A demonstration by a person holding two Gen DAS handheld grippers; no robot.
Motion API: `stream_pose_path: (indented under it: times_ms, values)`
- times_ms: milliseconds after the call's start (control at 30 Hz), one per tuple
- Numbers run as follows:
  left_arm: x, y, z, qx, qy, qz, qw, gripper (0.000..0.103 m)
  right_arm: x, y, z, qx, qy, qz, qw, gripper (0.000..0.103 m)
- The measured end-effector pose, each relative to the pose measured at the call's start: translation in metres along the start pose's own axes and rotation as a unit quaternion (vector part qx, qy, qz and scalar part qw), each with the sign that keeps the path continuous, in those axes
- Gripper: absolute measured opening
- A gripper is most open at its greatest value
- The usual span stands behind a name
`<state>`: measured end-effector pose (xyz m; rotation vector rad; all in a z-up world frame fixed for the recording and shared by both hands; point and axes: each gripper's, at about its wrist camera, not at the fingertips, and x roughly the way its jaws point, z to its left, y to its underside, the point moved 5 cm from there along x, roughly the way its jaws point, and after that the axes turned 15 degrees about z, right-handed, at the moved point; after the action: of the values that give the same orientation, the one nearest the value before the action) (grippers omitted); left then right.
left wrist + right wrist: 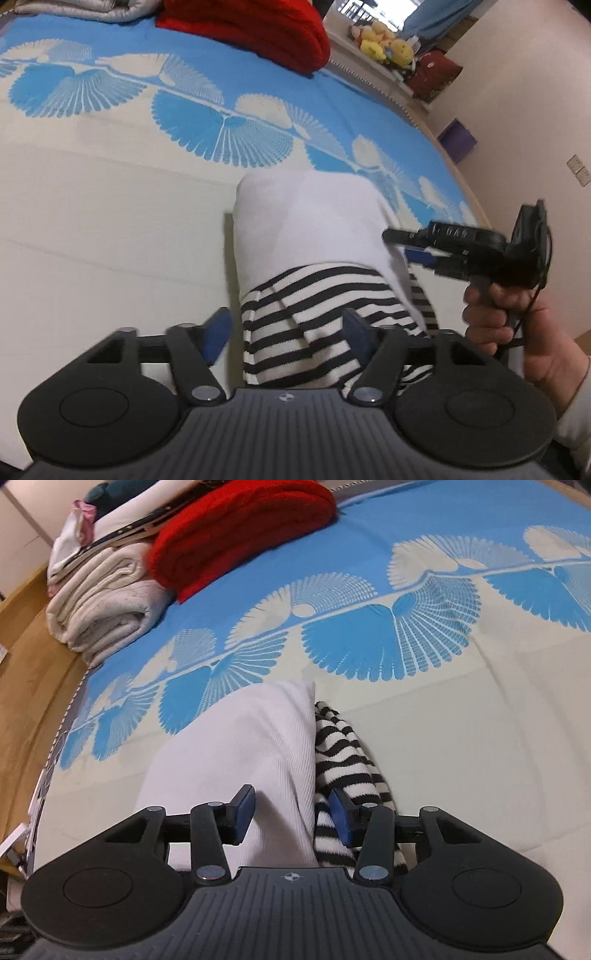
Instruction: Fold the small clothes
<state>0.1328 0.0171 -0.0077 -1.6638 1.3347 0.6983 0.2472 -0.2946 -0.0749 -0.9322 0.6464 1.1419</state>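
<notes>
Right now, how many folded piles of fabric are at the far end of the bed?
2. The red folded blanket lies at the far edge of the bed; the cream folded quilt lies beside it, touching. Smaller clothes are stacked on the quilt; more may be hidden.

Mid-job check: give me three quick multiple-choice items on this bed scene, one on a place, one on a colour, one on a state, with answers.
1. Where does the red blanket lie?
A. at the bed's far end
B. under the garment
C. on the floor

2. The garment's stripes are:
A. red and white
B. black and white
C. blue and white

3. The left claw is:
A. shut on the garment
B. open
C. out of view

Answers: A, it sits beyond the fan pattern beside folded bedding; B, the striped part shows it; B, its blue pads stand apart, clear of the cloth.
</notes>
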Motion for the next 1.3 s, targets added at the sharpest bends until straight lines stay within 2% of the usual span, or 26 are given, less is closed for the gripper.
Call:
stream_pose_path:
  times_ms: [67,133,200,300,400,467,533,600,667,733,833,867,933,967,1000,1067,1167,1233,1267,1300]
  values:
    - [0.012,0.000,0.004,-0.015,0.002,0.024,0.9996,0.073,0.003,-0.002,0.001,0.003,-0.009,-0.008,1.000,0.044]
    - [0.024,0.002,0.008,-0.039,0.017,0.051,0.9978,0.074,0.003,-0.003,0.007,-0.005,-0.023,-0.019,1.000,0.027]
    - [0.030,0.001,0.011,-0.057,0.032,0.062,0.9960,0.076,0.000,0.000,0.014,-0.023,-0.034,-0.029,0.999,0.008]
    - [0.034,-0.005,0.010,-0.054,0.038,0.062,0.9959,0.077,-0.021,-0.002,0.010,0.001,-0.070,-0.072,0.995,0.006]
    - [0.037,-0.005,-0.001,-0.021,0.037,0.068,0.9967,0.082,-0.059,-0.001,-0.007,0.044,-0.113,-0.137,0.983,0.002]
    - [0.043,-0.001,-0.010,0.023,0.008,0.081,0.9964,0.086,-0.066,0.003,-0.024,0.066,-0.078,-0.138,0.985,0.002]
    - [0.052,0.005,-0.017,0.068,-0.038,0.094,0.9925,0.086,-0.047,0.009,-0.050,0.104,-0.010,-0.080,0.991,0.002]
    - [0.057,0.008,-0.017,0.088,-0.063,0.096,0.9896,0.087,-0.024,0.014,-0.061,0.120,0.010,-0.029,0.992,0.002]
    - [0.057,0.008,-0.014,0.083,-0.062,0.094,0.9901,0.087,-0.016,0.013,-0.053,0.080,0.039,-0.023,0.996,0.002]
    - [0.055,0.006,-0.012,0.066,-0.044,0.094,0.9924,0.087,-0.014,0.013,-0.045,0.050,0.059,-0.025,0.997,0.002]
    - [0.049,0.005,-0.013,0.047,0.005,0.087,0.9951,0.086,-0.019,0.013,-0.047,0.064,0.044,-0.032,0.996,0.004]
    - [0.050,0.006,-0.014,0.050,0.011,0.091,0.9945,0.086,-0.022,0.014,-0.048,0.071,0.030,-0.036,0.996,0.008]
    - [0.057,0.011,-0.015,0.065,-0.018,0.105,0.9922,0.086,-0.031,0.016,-0.051,0.088,0.001,-0.044,0.995,0.008]
    - [0.061,0.014,-0.013,0.069,-0.031,0.110,0.9910,0.087,-0.035,0.019,-0.053,0.094,-0.012,-0.042,0.995,0.015]
    - [0.064,0.013,-0.014,0.065,-0.032,0.113,0.9910,0.087,-0.035,0.021,-0.054,0.097,-0.021,-0.038,0.994,0.030]
    - [0.063,0.011,-0.013,0.058,-0.028,0.112,0.9916,0.087,-0.030,0.027,-0.058,0.097,-0.027,-0.018,0.995,0.043]
    - [0.061,0.012,-0.014,0.058,-0.030,0.106,0.9922,0.087,-0.021,0.037,-0.058,0.083,-0.042,0.016,0.996,0.043]
    - [0.060,0.013,-0.015,0.059,-0.030,0.101,0.9927,0.087,-0.023,0.042,-0.052,0.060,-0.051,0.022,0.997,0.043]
    - [0.059,0.014,-0.016,0.061,-0.030,0.097,0.9930,0.087,-0.024,0.045,-0.048,0.043,-0.052,0.023,0.997,0.040]
    - [0.058,0.013,-0.016,0.061,-0.029,0.093,0.9934,0.087,-0.025,0.047,-0.043,0.023,-0.051,0.021,0.998,0.022]
